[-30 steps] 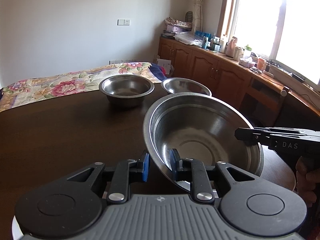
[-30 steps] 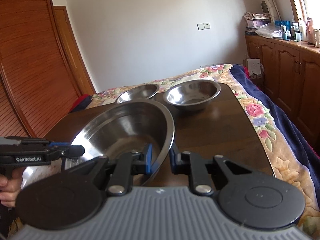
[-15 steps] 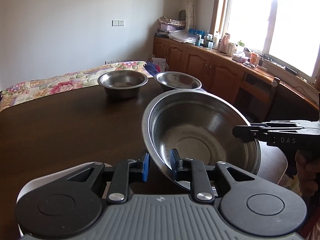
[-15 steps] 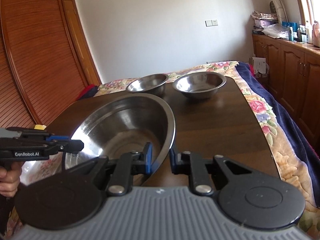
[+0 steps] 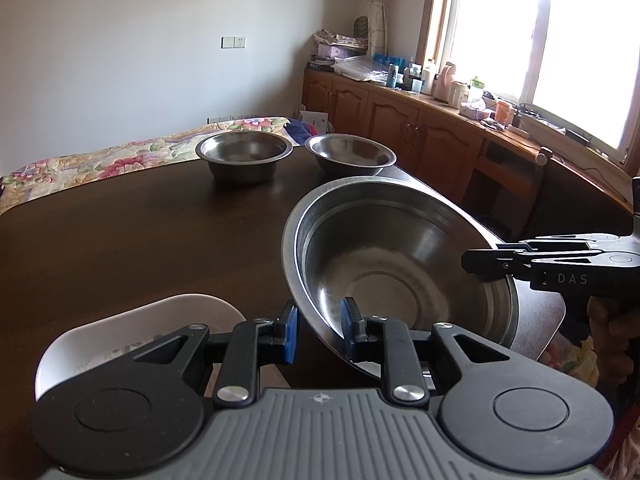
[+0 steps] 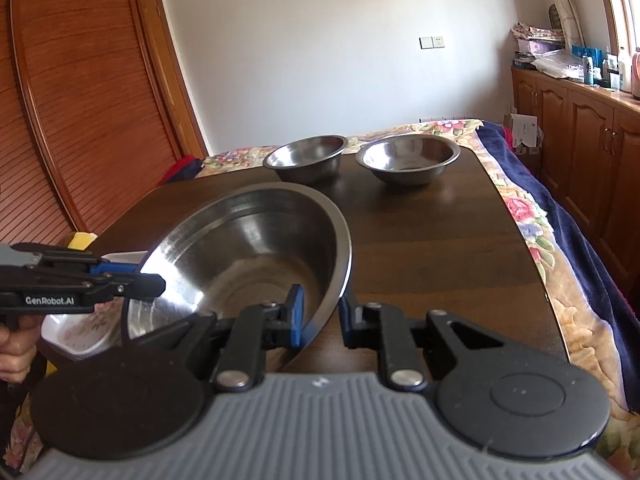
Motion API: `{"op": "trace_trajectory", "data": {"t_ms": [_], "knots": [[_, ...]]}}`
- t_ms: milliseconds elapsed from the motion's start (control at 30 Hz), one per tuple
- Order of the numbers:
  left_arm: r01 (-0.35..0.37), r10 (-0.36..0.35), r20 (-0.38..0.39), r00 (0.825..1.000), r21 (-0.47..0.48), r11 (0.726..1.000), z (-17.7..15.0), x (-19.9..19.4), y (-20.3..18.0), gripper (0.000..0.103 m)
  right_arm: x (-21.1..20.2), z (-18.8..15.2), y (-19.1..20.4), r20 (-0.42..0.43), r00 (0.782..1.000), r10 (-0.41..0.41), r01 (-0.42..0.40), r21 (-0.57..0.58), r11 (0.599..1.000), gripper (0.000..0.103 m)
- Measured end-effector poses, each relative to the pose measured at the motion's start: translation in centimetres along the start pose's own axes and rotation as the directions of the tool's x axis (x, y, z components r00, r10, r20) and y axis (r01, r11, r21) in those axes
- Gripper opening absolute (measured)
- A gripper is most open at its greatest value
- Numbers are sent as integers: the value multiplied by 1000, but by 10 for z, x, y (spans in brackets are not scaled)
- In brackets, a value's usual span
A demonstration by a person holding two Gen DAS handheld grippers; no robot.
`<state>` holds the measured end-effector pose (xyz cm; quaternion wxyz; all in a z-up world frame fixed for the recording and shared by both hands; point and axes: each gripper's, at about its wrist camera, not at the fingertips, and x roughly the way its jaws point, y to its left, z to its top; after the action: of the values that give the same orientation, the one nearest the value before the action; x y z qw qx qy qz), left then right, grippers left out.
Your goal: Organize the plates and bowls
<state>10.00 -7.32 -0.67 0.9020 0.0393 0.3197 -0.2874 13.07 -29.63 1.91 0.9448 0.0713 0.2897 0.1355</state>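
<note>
The big steel basin (image 5: 400,264) hangs tilted over the near right part of the dark wooden table (image 5: 120,240), its mouth turned up and toward me, its near rim low. My left gripper (image 5: 318,334) is clenched on the rim at six o'clock in the left wrist view, one of its blue fingers (image 5: 290,332) outside the wall and the other inside. My right gripper (image 6: 320,314) grasps the opposite rim the same way, one pad in the bowl and one out; in the left wrist view it reaches in level from three o'clock, my hand (image 5: 608,320) wrapped round its handle. A white dish (image 5: 132,336) sits just under the basin at seven o'clock. Two smaller steel bowls (image 5: 244,156) (image 5: 350,156) stand side by side at the table's far edge, near twelve o'clock. Beyond them lies a floral bedspread (image 5: 100,160); wooden cabinets (image 5: 400,128) run under the bright window (image 5: 540,40) at two o'clock.
</note>
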Motion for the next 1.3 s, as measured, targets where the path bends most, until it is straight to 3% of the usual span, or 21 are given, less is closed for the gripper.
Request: {"op": "trace_trajectory", "data": {"t_ms": [933,1000,1167,1300], "knots": [[12,-12,-10,1000,-26,1000,-5,-6,4,28,-1,-4,11,-48,999,16,-17,-28,999,28],[-4,4,-3,1000,-21,1000,-5,-6,5,28,-2,-3,11,-37,999,-1,0,-38,999,34],[-48,48,38,998,-8,999,0,-10,8,45,-10,7,3,5,1000,-16,16,-21,1000,41],[-70,70,63,996,1,998,11,-10,11,49,-12,23,-2,43,998,-38,39,-31,999,41]]}}
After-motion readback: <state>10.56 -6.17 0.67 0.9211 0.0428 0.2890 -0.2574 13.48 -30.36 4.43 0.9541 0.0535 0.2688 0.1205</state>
